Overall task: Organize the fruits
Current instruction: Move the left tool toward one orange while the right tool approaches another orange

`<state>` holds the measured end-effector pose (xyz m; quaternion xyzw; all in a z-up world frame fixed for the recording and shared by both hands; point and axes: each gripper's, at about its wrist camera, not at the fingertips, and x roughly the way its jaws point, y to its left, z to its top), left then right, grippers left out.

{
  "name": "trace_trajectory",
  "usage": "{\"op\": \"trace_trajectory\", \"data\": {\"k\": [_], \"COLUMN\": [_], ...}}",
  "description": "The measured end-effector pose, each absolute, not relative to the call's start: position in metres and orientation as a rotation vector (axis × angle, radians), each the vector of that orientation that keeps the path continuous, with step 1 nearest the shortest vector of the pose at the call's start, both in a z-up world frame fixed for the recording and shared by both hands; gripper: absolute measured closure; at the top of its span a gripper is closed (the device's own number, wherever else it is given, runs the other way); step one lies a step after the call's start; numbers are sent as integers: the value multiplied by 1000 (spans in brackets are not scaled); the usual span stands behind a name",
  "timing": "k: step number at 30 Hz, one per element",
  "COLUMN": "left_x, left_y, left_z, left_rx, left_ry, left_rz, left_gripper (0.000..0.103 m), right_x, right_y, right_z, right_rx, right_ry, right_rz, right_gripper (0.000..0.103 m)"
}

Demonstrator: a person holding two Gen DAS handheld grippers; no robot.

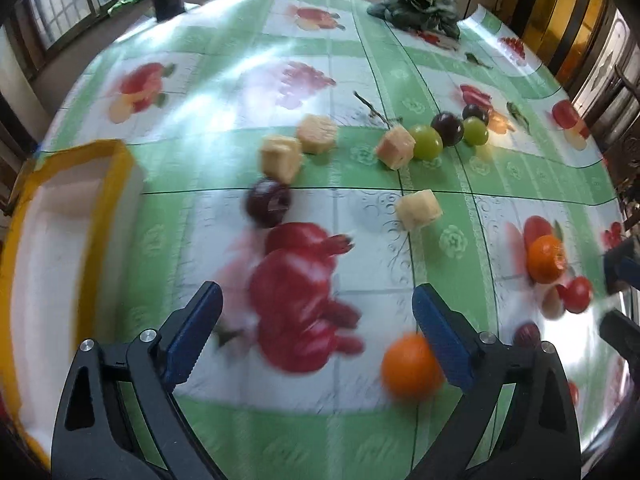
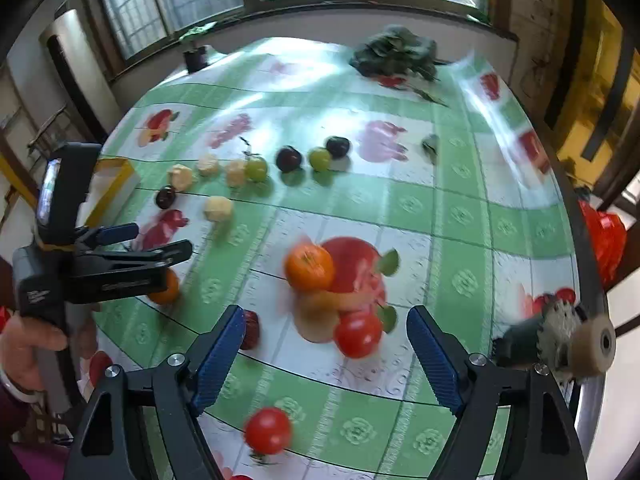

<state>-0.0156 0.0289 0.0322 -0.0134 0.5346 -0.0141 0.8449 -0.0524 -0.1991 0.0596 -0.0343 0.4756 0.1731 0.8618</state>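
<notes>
Loose fruit lies on a green fruit-print tablecloth (image 1: 452, 184). In the left wrist view my left gripper (image 1: 320, 336) hangs open over the cloth, and an orange (image 1: 412, 368) sits just inside its right finger (image 1: 440, 340), pads apart from it. A dark plum (image 1: 268, 202), several pale fruit cubes (image 1: 418, 209), green grapes (image 1: 427, 142) and more plums (image 1: 448, 128) lie beyond. My right gripper (image 2: 326, 356) is open above a red tomato (image 2: 357, 334) and a second orange (image 2: 309, 267). Another tomato (image 2: 267, 430) lies nearer. Neither gripper holds anything.
A white tray with a yellow rim (image 1: 116, 168) stands at the table's left. Leafy greens (image 2: 394, 54) lie at the far edge. A tool with a beige wheel (image 2: 560, 340) sits at the right edge, a red bag (image 2: 604, 240) beyond. A hand (image 2: 24, 344) holds the left gripper (image 2: 162, 240).
</notes>
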Motion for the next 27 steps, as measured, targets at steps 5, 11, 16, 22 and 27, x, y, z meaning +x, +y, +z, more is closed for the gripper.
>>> {"op": "trace_trajectory", "data": {"k": [5,11,16,22,27], "left_x": [-41,-55,-53,-50,-50], "left_y": [50,56,51,49,45], "left_z": [60,73,82,83,83], "left_rx": [-75,-84,-36,-49,-51], "left_ry": [1053,1068,1043,1050,1065], "left_rz": [-35,30,112,140,137], "left_gripper": [6,6,6,6,6], "right_x": [-52,-52,-47,-46,-44], "right_y": [-184,-164,-151,-136,-130], "right_z": [68,81,88,92,90], "right_rx": [-71,-102,-124,-132,-145], "right_ry": [974,961,962,958,967], "right_rz": [416,437,388,367,352], "right_gripper": [23,23,23,23,23]}}
